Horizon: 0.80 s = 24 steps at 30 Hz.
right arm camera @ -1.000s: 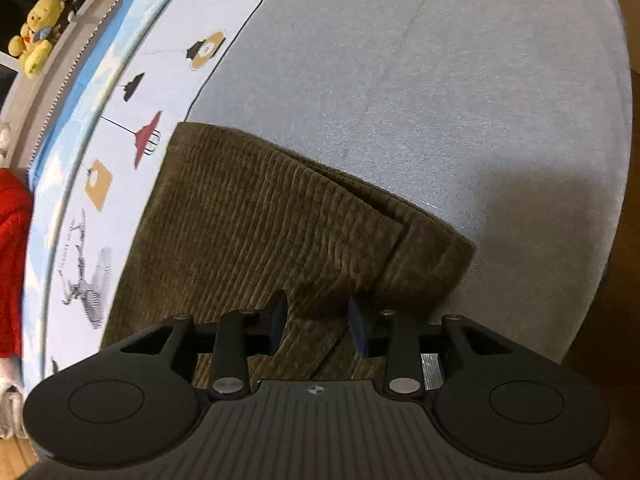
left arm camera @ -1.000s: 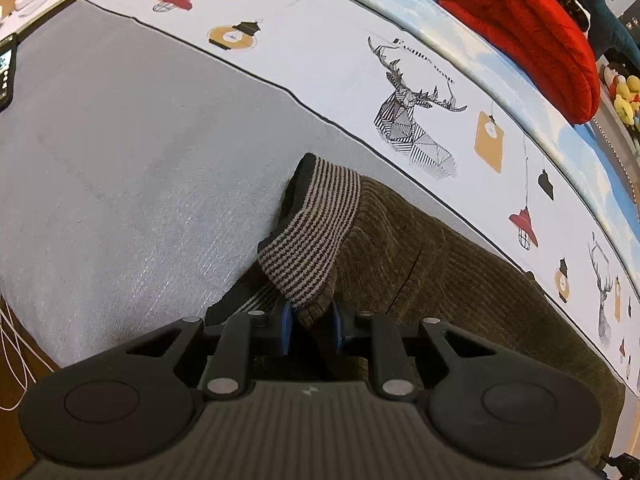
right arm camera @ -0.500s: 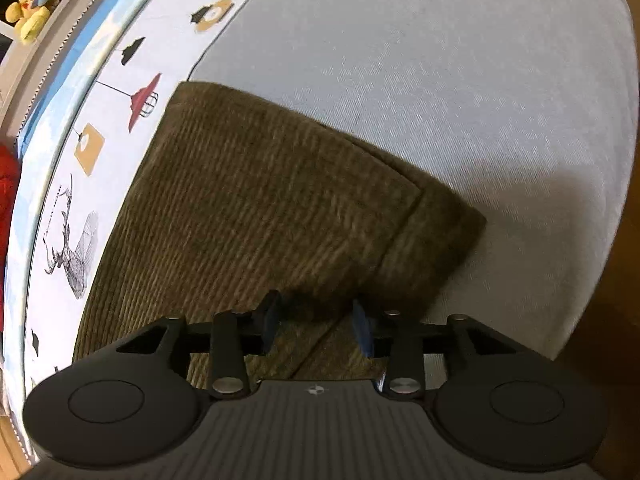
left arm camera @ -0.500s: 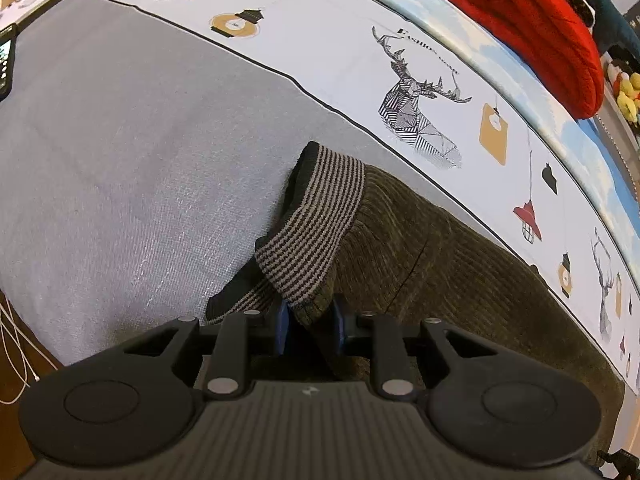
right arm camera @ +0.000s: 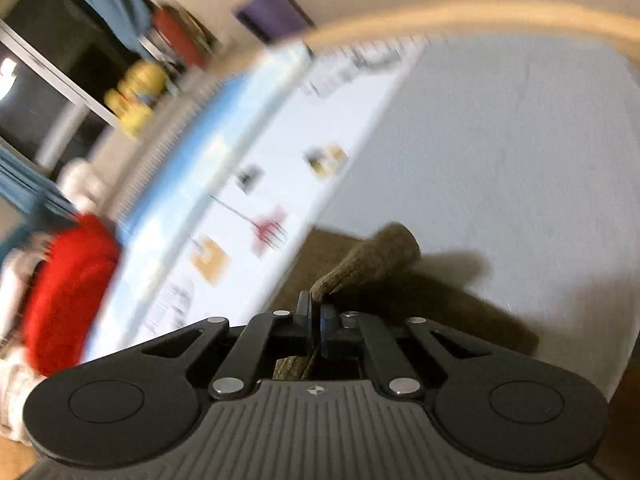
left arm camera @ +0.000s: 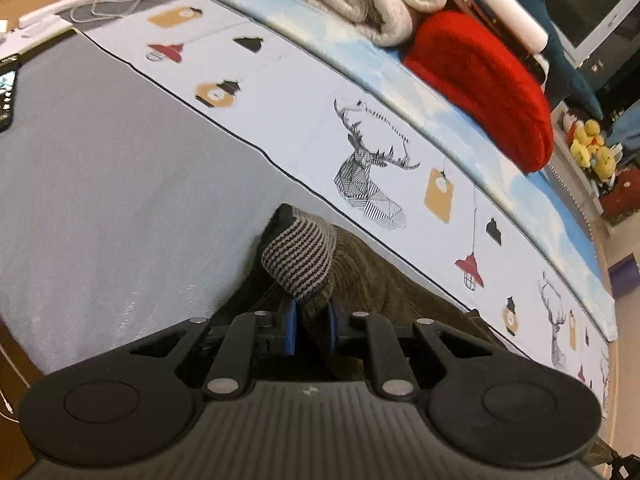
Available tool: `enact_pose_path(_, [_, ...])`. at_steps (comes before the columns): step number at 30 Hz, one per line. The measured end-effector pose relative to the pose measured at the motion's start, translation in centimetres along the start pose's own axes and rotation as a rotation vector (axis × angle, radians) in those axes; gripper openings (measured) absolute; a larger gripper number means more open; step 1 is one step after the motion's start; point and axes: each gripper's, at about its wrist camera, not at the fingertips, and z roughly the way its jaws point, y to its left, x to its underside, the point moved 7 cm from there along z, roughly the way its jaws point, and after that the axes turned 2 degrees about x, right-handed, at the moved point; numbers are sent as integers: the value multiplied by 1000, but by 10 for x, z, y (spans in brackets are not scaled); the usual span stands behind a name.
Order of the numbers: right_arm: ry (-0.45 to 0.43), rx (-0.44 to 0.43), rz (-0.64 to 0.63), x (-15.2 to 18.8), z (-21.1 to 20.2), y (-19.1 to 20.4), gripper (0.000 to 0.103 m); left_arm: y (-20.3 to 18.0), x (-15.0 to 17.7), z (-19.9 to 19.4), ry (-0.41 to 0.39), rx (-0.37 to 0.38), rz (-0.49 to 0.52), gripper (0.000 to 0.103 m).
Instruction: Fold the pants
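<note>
Pants point(left arm camera: 372, 280) in brown corduroy lie on the bed's grey sheet point(left arm camera: 100, 184), beside the printed white border point(left arm camera: 304, 120). The left gripper point(left arm camera: 311, 322) has its jaws pinched on the striped waistband point(left arm camera: 300, 258), which stands up above the sheet; the right gripper point(right arm camera: 315, 314) has its jaws almost fully together on a brown fabric end point(right arm camera: 372, 264), raised off the sheet. Gripping both ends likely lets the garment be lifted and carried over for a fold. Both grippers point forward and low across the bed; the right view is tilted and motion-blurred.
</note>
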Motion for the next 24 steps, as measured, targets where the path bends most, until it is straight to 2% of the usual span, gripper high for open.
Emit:
enact_pose_path(2, [36, 82, -7, 0, -1, -16, 2, 15, 12, 9, 90, -33, -34, 16])
enact_pose_path(4, [181, 222, 51, 17, 18, -52, 3, 28, 24, 26, 194, -82, -51, 16])
enact_pose_path(5, [243, 282, 66, 26, 26, -67, 3, 30, 27, 30, 219, -100, -33, 17])
enact_pose_path(7, [307, 348, 42, 36, 36, -80, 3, 29, 32, 38, 260, -122, 13, 21])
enact_pose_path(9, [313, 359, -20, 35, 38, -75, 3, 30, 31, 36, 256, -159, 28, 27])
enact_pose_path(11, [292, 397, -53, 33, 33, -72, 9, 33, 23, 27, 200, -230, 49, 48])
enact_pose_path(12, [268, 434, -60, 31, 28, -72, 11, 31, 17, 21, 159, -251, 60, 51])
enact_pose_path(14, [183, 503, -92, 23, 15, -66, 21, 21, 5, 13, 81, -236, 85, 53])
enact_pose_path(15, [122, 509, -126, 17, 9, -57, 23, 14, 1, 10, 51, -217, 109, 53])
enact_pose_path(17, [31, 450, -217, 12, 2, -35, 24, -4, -3, 10, 13, -173, 177, 52])
enact_pose_path(19, [-9, 381, -320, 13, 1, -12, 26, -20, -2, 14, 8, -143, 241, 52])
enact_pose_path(21, [29, 321, -384, 23, 9, 0, 29, -31, 0, 21, 27, -105, 273, 52])
enact_pose_path(23, [152, 306, -369, 38, 26, -6, 31, -32, 5, 34, 88, -50, 261, 51])
enact_pose_path(24, [246, 331, -353, 50, 37, -16, 31, -24, 10, 46, 157, -69, 256, 50])
